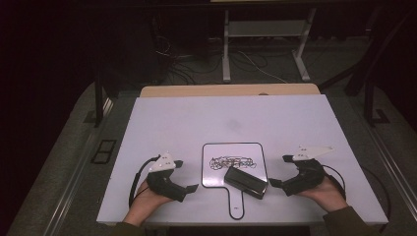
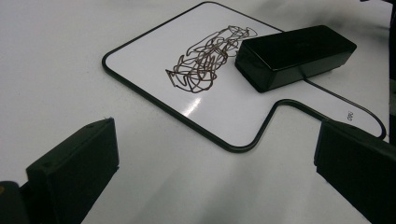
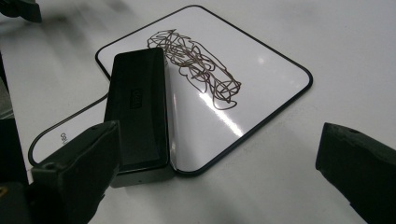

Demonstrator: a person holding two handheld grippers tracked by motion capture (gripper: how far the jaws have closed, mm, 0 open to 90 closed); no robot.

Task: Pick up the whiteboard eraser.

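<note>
Holding both grippers low near the bench's (image 1: pixel 162 123) near edge, I see the left gripper (image 1: pixel 188 176) and right gripper (image 1: pixel 278 170) each with jaws spread apart, holding nothing. Between them lies the scribbled handheld whiteboard (image 1: pixel 219 169), the black eraser (image 1: pixel 246 182) resting on its near right corner.

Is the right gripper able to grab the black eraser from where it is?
Probably yes. The right gripper is open just beside the black eraser, which lies on the small whiteboard with nothing between them.
</note>
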